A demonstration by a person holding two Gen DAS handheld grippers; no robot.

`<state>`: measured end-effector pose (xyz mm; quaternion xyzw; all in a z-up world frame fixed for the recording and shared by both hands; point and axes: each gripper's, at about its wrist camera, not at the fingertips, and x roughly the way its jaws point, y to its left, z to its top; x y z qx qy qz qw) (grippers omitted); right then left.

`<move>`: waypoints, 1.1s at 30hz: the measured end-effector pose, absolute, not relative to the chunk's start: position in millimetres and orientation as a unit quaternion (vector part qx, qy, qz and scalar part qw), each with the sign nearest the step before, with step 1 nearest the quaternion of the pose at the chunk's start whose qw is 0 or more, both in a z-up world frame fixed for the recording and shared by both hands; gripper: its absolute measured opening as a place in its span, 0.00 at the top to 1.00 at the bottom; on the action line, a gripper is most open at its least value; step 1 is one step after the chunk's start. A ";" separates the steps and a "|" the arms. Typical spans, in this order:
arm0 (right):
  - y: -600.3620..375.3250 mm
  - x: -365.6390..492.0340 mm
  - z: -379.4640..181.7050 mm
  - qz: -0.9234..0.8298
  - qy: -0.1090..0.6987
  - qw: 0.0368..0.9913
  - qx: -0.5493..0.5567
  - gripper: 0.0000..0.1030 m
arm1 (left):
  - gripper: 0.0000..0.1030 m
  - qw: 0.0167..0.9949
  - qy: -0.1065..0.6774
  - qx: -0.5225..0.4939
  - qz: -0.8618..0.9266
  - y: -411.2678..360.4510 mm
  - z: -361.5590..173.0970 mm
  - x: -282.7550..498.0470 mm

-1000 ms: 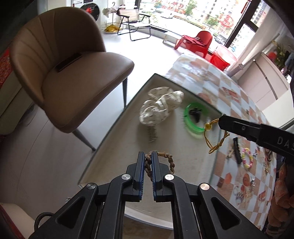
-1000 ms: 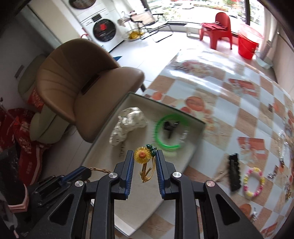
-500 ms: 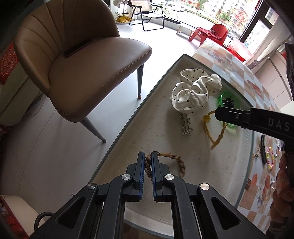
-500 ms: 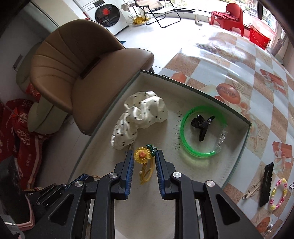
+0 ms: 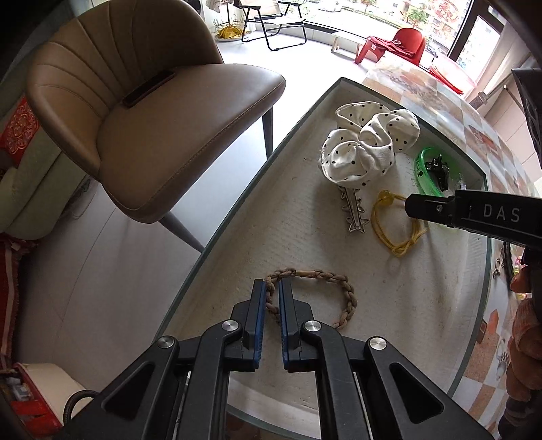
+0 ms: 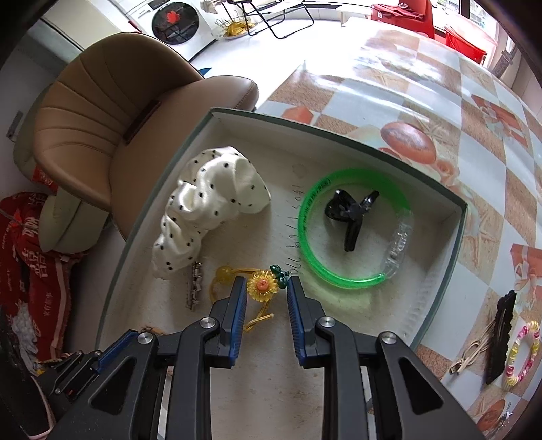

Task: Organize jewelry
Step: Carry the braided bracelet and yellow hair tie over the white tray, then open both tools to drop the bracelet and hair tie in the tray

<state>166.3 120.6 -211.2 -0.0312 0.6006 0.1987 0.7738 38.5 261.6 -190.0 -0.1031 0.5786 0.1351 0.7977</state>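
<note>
Left gripper [image 5: 270, 287] pinches the braided bracelet [image 5: 325, 291] low over the tray [image 5: 237, 216] floor, right gripper [image 6: 262, 287] slightly spread around the sunflower hair tie [image 6: 262, 287], its cord lying toward the scrunchie [image 6: 206, 210].

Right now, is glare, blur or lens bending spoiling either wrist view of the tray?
Left wrist: sharp, tray rim bowed by the fisheye, window washed out. Right wrist: sharp, glare on the tablecloth, tray evenly lit, sunflower tie crisp.
</note>
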 end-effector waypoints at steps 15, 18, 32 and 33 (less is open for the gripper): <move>94.9 156.7 -182.9 0.219 0.591 0.776 0.017 0.46 | 0.90 0.797 0.581 -0.080 0.145 255.1 -180.2 41.3; 83.5 149.1 -172.3 0.218 0.585 0.781 0.028 0.43 | 0.74 0.800 0.578 -0.068 0.146 250.9 -175.6 42.0; -17.8 117.1 -145.9 0.147 0.572 0.804 0.072 0.18 | 0.03 0.819 0.558 -0.018 0.132 212.6 -144.8 44.6; -26.6 115.2 -145.0 0.138 0.571 0.806 0.076 0.17 | 0.00 0.821 0.557 -0.013 0.125 205.5 -142.4 45.8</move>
